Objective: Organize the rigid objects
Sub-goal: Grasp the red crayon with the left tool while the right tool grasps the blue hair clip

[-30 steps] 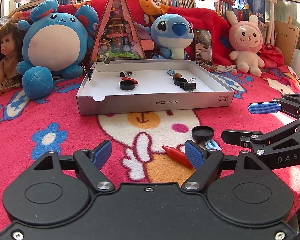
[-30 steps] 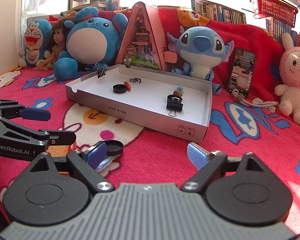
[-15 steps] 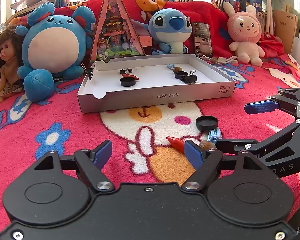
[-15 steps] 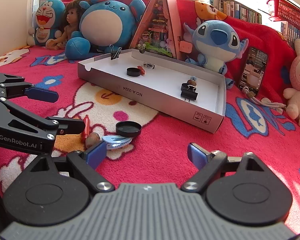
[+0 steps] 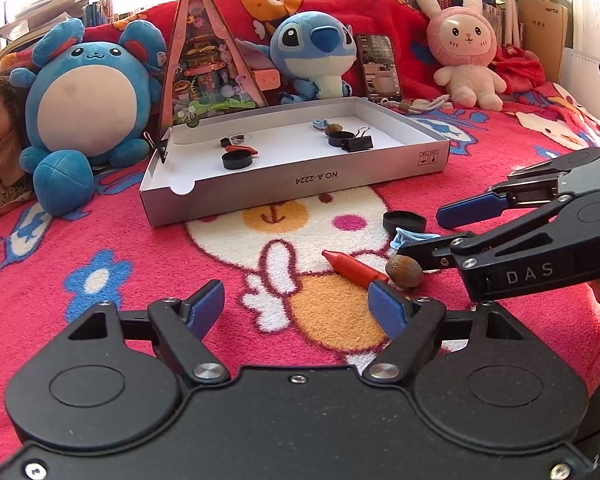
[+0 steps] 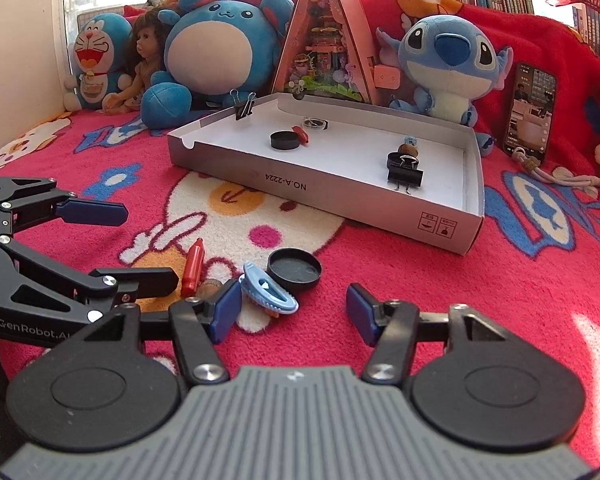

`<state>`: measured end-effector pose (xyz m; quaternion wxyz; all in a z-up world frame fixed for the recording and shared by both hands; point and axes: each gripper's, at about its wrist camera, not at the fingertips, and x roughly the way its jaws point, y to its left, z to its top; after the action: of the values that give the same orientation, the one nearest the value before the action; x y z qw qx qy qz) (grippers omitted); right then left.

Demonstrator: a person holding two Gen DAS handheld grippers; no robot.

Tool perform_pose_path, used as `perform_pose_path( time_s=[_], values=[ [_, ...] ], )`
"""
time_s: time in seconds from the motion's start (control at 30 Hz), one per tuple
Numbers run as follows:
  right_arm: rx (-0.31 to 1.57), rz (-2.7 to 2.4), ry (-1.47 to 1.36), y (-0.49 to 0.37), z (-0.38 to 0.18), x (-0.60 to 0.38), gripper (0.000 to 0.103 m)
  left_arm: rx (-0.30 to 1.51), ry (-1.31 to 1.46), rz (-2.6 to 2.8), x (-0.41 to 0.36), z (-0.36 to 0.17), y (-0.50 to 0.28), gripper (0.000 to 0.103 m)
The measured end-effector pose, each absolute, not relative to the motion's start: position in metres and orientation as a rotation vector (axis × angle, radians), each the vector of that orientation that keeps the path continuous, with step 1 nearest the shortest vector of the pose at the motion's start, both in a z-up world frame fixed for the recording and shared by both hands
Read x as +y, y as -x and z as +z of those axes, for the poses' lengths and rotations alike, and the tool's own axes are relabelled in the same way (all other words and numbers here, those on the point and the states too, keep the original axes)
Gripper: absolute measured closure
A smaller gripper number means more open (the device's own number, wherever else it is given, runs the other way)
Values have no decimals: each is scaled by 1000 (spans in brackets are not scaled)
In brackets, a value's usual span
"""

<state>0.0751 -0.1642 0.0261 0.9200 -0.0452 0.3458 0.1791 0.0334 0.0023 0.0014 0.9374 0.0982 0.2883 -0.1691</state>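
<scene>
The right tongs [image 6: 292, 312] are closing, with the light blue clip [image 6: 269, 293] just inside their left pad and nothing pressed yet. The left tongs [image 5: 296, 306] stand wide apart over the red blanket [image 5: 100, 240], holding nothing. Near them lie a red crayon [image 5: 350, 267], a brown nut [image 5: 404, 272] and a black round lid [image 6: 295, 268]. Beyond sits the shallow cardboard box [image 6: 340, 192], holding 2 more black lids, another crayon and a binder clip [image 6: 405, 176].
</scene>
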Motion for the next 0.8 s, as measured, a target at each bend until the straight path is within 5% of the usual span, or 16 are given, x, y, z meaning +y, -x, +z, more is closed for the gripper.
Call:
perform_pose_path(
  time_s=[0.27, 0.47, 0.63, 0.8],
  values=[
    [719, 328, 78, -74, 28, -171, 41, 573, -215, -377, -12, 0, -37, 25],
    [735, 244, 51, -74, 28, -189, 41, 604, -127, -371, -12, -3, -45, 35],
    [744, 206, 39, -70, 28, -201, 38, 584, -126, -370, -12, -3, -46, 58],
    [752, 189, 67, -62, 29, -209, 38, 584, -90, -349, -9, -2, -50, 60]
  ],
)
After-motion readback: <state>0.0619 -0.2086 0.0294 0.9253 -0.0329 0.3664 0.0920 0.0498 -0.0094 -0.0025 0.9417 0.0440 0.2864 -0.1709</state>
